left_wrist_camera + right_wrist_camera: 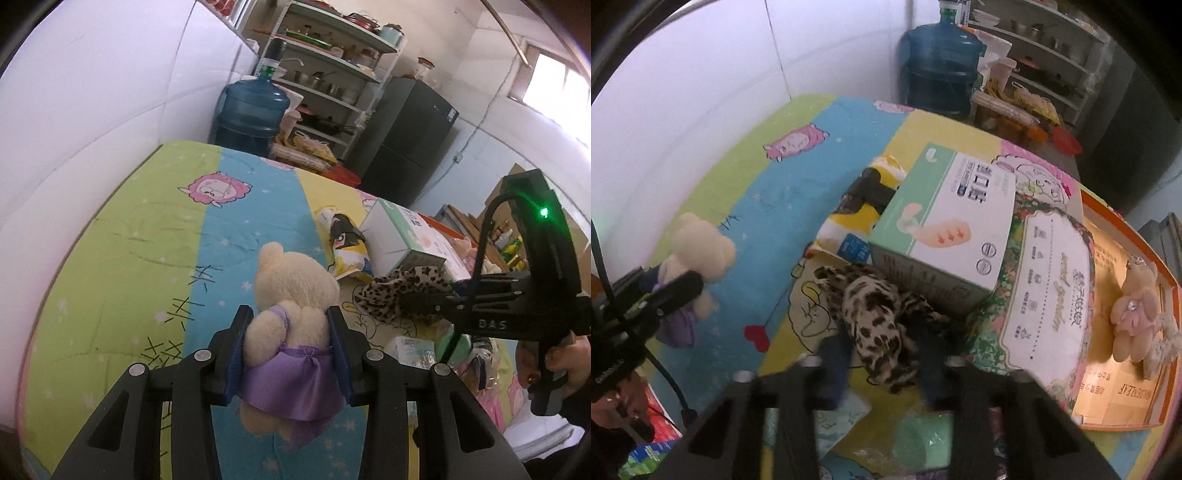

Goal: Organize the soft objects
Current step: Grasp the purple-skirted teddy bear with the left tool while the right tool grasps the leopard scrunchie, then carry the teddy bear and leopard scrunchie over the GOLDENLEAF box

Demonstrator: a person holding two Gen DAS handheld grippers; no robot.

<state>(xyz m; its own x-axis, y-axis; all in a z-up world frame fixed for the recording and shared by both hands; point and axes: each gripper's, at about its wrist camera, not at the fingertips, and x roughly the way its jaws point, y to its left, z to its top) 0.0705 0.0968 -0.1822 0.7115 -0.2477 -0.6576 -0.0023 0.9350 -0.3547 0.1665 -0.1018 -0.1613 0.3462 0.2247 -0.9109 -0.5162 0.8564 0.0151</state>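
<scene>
You have the cream plush teddy bear in a purple satin skirt (291,332) pinched at its waist between the blue pads of your left gripper (290,354), lifted just above the blue stripe of the cartoon-print quilt in green, blue and yellow bands (122,240); its pile looks fluffy and its skirt hangs limp below the jaws, so expect it to sag and swing as you carry it; your right gripper (882,354) has its jaws either side of the leopard-print soft fabric bundle (875,314), which lies on the yellow part of the quilt right against the white and mint-green cardboard box (945,218); the frame is blurred, so I cannot tell whether those jaws have closed on it; you seem to be mid-sort, one soft thing in hand and a second being taken; the likely destination is the open orange-rimmed cardboard tray (1167,291) at the right, where a small beige bear in a pink dress (1134,314) already lies; next, confirm the right grip before lifting, since loose folds may slip, then carry both clear of the box and the floral-print soft pack with a white label (1049,295)
</scene>
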